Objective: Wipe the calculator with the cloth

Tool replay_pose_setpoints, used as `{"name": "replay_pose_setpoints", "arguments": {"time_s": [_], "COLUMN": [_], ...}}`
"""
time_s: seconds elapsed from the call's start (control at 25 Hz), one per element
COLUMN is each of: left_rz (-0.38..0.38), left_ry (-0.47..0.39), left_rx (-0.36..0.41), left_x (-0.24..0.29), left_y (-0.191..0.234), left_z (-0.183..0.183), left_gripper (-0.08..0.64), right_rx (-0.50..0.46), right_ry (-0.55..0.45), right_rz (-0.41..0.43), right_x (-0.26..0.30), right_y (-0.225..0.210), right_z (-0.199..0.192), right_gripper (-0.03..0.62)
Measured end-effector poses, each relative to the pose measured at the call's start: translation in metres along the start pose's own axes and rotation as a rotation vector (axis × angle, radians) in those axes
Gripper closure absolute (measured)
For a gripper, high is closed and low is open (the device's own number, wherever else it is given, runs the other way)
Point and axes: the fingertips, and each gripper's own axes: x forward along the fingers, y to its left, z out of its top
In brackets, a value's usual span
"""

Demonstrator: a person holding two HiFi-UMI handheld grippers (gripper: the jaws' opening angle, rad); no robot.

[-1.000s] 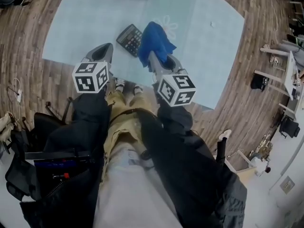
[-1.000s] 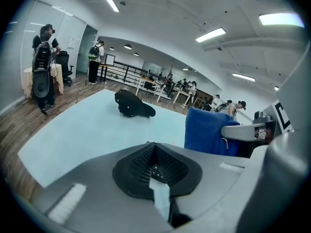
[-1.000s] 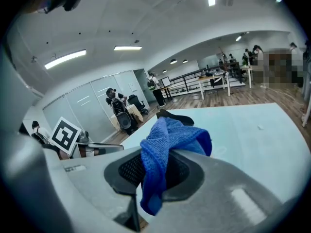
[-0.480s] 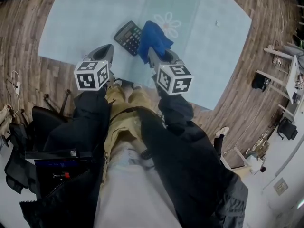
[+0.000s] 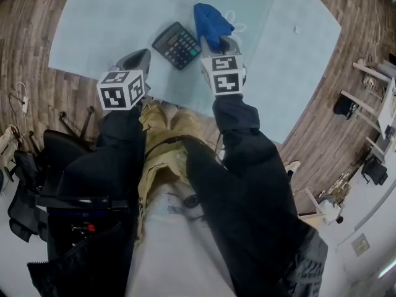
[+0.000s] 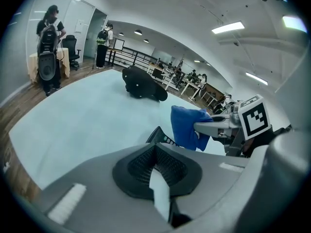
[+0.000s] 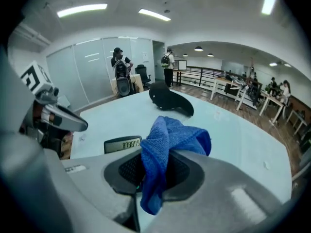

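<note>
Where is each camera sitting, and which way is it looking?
Head view: on the person's head, looking steeply down at the table, calculator and cloth; sleeves, trousers, both grippers show.
Left gripper view: on the left gripper, looking along its shut jaws across the table; the right gripper shows.
Right gripper view: on the right gripper, looking along jaws shut on the cloth; the left gripper shows.
Shared: both gripper views see the calculator, cloth and a black bag.

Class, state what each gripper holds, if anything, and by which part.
Right gripper clamps the blue cloth at a bunched fold, with cloth spilling above and below. Left gripper holds nothing; jaws together.
</note>
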Motion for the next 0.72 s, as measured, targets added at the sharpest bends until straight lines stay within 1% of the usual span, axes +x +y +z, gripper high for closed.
{"name": "replay_pose_setpoints", "arguments": {"time_s": [0.12, 0.2, 0.32, 0.48, 0.56, 0.72], "left_rz": [0.003, 0.003, 0.007, 0.013, 0.013, 0.019], "left_ry": [0.006, 0.009, 0.015, 0.009, 0.002, -0.005], "left_rx": [-0.004, -0.008, -0.017, -0.023, -0.022, -0.027], "left_x": [0.004, 0.004, 0.003, -0.003, -0.006, -0.012], "left_y": [0.004, 0.006, 0.011, 0.013, 0.013, 0.016], "left_z": [-0.002, -0.006, -0.012, -0.013, -0.014, -0.019], "left_gripper": [0.558, 0.558, 0.558, 0.558, 0.558, 0.558], "right_rx": [-0.085, -0.122, -0.165, -0.247, -0.266, -0.27], "right_ry": [0.067, 0.103, 0.133, 0.159, 0.165, 0.169], "right_rz": [0.054, 0.098, 0.15, 0.227, 0.262, 0.311], "right_x": [0.024, 0.034, 0.04, 0.037, 0.032, 0.024], "right_y": [0.024, 0.043, 0.07, 0.106, 0.121, 0.141], "right_z": [-0.019, -0.032, -0.044, -0.061, -0.07, -0.082], "right_gripper": [0.515, 0.515, 0.515, 0.515, 0.515, 0.515]}}
